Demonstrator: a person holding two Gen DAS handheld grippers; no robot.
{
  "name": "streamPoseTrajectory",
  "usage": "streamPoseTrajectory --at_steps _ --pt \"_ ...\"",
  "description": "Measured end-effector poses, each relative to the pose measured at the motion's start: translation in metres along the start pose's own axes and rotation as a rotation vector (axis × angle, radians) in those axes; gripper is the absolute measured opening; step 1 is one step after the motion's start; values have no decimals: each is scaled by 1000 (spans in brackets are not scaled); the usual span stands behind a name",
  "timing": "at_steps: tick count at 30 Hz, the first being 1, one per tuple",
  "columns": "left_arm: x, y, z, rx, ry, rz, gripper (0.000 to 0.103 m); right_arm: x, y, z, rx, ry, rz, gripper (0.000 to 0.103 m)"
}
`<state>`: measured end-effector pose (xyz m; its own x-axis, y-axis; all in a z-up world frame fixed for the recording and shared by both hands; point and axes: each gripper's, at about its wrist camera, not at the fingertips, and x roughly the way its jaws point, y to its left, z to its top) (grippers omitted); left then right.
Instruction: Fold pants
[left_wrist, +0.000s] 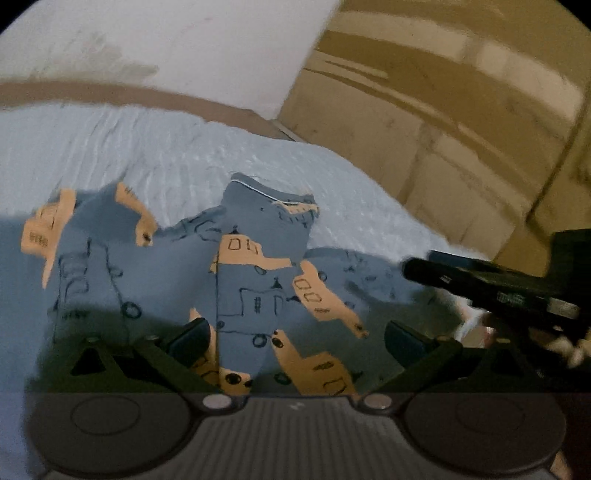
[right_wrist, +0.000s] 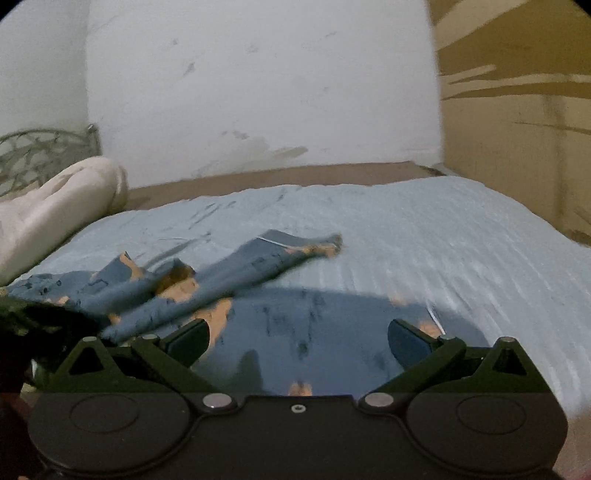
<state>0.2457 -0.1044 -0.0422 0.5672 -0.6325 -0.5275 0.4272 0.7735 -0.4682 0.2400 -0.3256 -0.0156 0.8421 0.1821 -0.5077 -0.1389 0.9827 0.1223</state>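
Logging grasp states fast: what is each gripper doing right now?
Left gripper: open, fingers apart over the pants, holding nothing.
Right gripper: open, holding nothing.

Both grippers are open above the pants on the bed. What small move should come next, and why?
Probably lower the left gripper and close its fingers on the pants. The fabric lies crumpled and unfolded on the blue bedsheet, and the right gripper also holds nothing.
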Motion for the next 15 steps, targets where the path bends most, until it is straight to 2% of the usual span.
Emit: streamPoseTrajectory --at_steps 3,4,7,8,10,12,15 --pt "-1 13 0 -124 0 0 92 33 6 35 -40 41 64 102" --pt "-1 16 0 -149 0 14 84 45 8 45 -43 58 82 102" --pt "-3 25 0 -220 -7 35 70 87 17 72 4 132 106 102" --pt "-4 28 0 -240 -6 45 64 99 21 80 23 150 100 98" --pt "-5 32 0 -272 -3 62 60 123 30 93 31 172 89 90" --pt "-7 34 1 -283 -3 66 60 144 41 103 50 182 67 81" --pt "-4 32 3 -270 4 86 62 172 56 114 55 220 29 72"
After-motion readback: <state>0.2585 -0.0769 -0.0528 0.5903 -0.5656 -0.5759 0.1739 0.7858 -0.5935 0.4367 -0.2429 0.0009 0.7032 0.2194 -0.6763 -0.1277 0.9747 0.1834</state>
